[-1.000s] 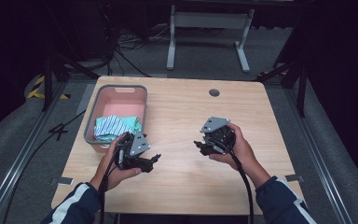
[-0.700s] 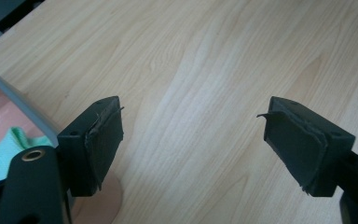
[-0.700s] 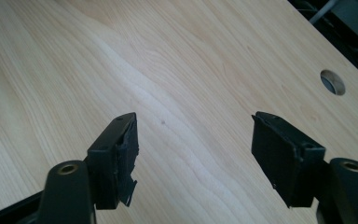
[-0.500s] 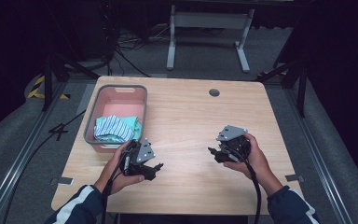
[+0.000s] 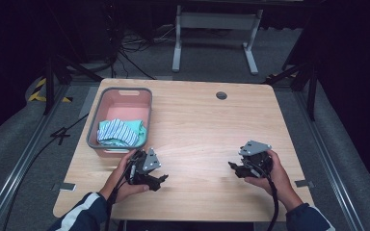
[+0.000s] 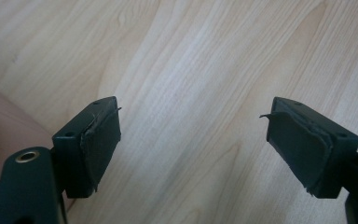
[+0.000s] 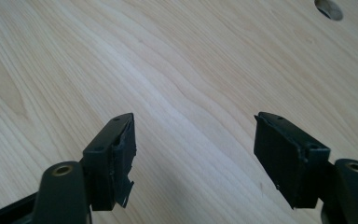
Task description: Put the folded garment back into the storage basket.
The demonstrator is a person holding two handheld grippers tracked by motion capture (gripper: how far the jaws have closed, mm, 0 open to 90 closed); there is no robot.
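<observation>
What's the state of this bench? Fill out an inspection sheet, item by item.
Surface: wooden table, bare apart from the bin; round cable hole near the far edge.
Job's things: pink bin at the table's left side, holding striped cloth at its near end.
Clutter: nothing seen.
Grippers: left claw open over bare wood beside the bin; right claw open over bare wood; each is held in a hand near the front edge.
Cables: one trails from each claw back along the forearm; loose cables lie on the floor behind the table.
Surroundings: grey floor, white stand behind, yellow-black tape at left.
</observation>
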